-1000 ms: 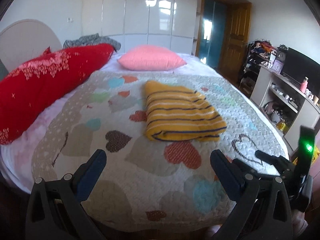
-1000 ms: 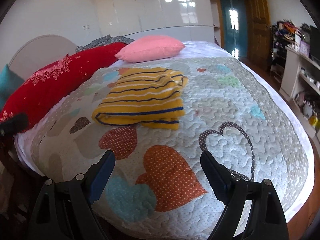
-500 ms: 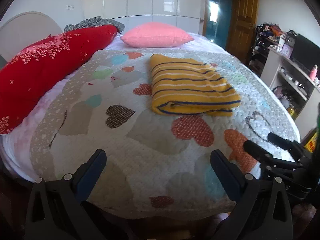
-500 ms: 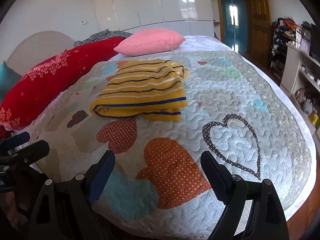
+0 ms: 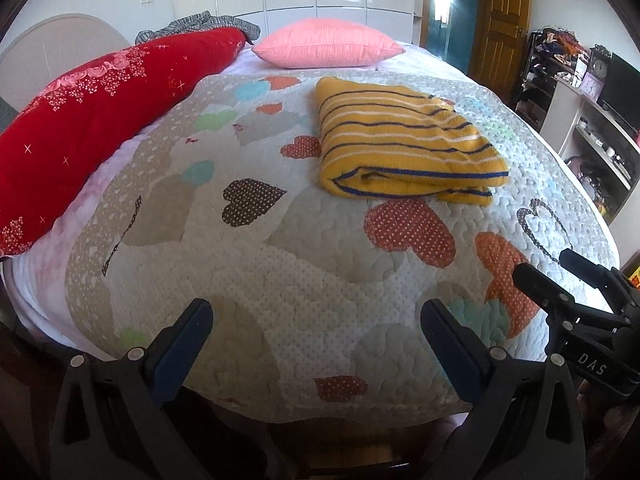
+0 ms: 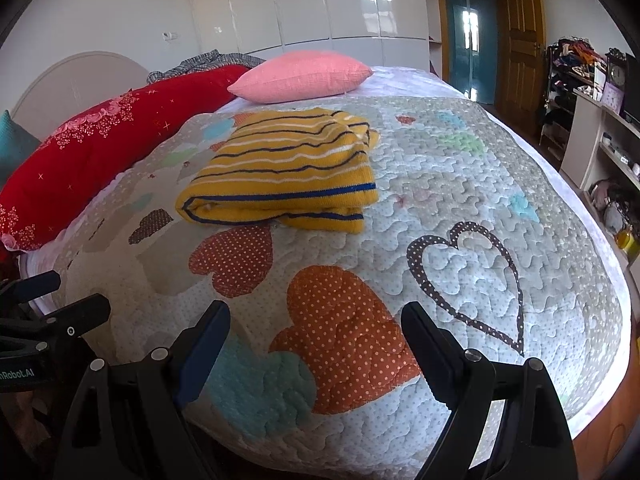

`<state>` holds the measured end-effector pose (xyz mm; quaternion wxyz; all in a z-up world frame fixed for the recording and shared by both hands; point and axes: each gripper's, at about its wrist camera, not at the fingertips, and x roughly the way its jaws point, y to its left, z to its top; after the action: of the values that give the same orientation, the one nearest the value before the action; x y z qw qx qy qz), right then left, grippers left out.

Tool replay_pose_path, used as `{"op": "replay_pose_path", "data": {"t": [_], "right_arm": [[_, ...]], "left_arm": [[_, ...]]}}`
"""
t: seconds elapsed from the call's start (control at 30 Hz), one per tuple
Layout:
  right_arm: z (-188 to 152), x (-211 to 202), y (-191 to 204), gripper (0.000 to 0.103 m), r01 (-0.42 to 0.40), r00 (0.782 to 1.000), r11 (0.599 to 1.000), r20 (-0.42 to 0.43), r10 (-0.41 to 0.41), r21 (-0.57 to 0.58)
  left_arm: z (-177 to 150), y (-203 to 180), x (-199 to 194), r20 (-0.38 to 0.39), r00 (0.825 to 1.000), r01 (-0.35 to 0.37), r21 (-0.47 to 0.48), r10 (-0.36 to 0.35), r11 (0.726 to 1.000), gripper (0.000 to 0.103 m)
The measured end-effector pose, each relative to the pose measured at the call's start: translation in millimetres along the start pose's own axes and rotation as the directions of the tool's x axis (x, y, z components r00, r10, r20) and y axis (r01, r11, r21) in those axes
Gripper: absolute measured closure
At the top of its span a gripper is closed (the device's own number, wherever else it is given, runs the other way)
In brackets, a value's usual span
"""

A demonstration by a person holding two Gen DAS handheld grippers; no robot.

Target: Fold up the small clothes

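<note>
A yellow striped sweater [image 5: 404, 146] lies folded into a flat rectangle on the heart-patterned quilt [image 5: 304, 264]; it also shows in the right wrist view [image 6: 288, 172]. My left gripper [image 5: 316, 320] is open and empty, hovering over the near edge of the bed, well short of the sweater. My right gripper [image 6: 316, 322] is open and empty too, over the near edge to the right. Each gripper shows at the edge of the other's view: the right one [image 5: 576, 292] and the left one [image 6: 56, 316].
A long red bolster [image 5: 100, 120] lies along the left side of the bed. A pink pillow [image 5: 328, 42] sits at the head. White wardrobes stand behind. Shelves [image 5: 592, 136] and a wooden door [image 5: 500, 20] are on the right.
Both grippers have drawn back and dropped lower toward the foot of the bed. The sweater stays folded and still. Both grippers remain open.
</note>
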<state>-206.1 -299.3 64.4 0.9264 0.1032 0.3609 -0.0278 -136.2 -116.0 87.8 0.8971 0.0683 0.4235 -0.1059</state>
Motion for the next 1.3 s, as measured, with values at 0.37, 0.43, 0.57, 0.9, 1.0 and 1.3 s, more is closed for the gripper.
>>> {"op": "replay_pose_path", "data": {"t": [0.37, 0.43, 0.57, 0.9, 1.0, 1.3], "right_arm": [[-1.4, 2.0, 0.1, 0.012, -0.001, 1.000, 1.000, -0.008, 0.001, -0.003], [-1.7, 2.2, 0.4, 0.013, -0.001, 1.000, 1.000, -0.008, 0.001, -0.003], [-2.2, 2.3, 1.1, 0.012, 0.000, 1.000, 1.000, -0.009, 0.000, 0.000], [-3.1, 5.3, 1.4, 0.012, -0.003, 1.000, 1.000, -0.016, 0.003, -0.006], [-3.3, 6.3, 2.3, 0.012, -0.004, 1.000, 1.000, -0.018, 0.003, -0.010], [-3.7, 8.1, 2.3, 0.012, -0.004, 1.000, 1.000, -0.024, 0.004, -0.007]], "left_arm": [[-2.8, -1.6, 3.7, -0.015, 1.000, 0.002, 0.006, -0.002, 1.000, 0.000], [-3.2, -1.8, 4.1, -0.016, 1.000, 0.001, 0.006, -0.001, 1.000, 0.000], [-4.0, -2.6, 4.6, -0.020, 1.000, 0.002, 0.010, -0.002, 1.000, 0.000], [-5.7, -3.1, 8.1, -0.034, 0.999, 0.003, 0.016, -0.002, 1.000, 0.000], [-6.1, -2.0, 9.2, -0.038, 0.999, 0.005, 0.015, -0.004, 1.000, 0.000], [-6.5, -1.8, 12.5, -0.050, 0.999, 0.007, 0.015, -0.006, 1.000, 0.000]]}}
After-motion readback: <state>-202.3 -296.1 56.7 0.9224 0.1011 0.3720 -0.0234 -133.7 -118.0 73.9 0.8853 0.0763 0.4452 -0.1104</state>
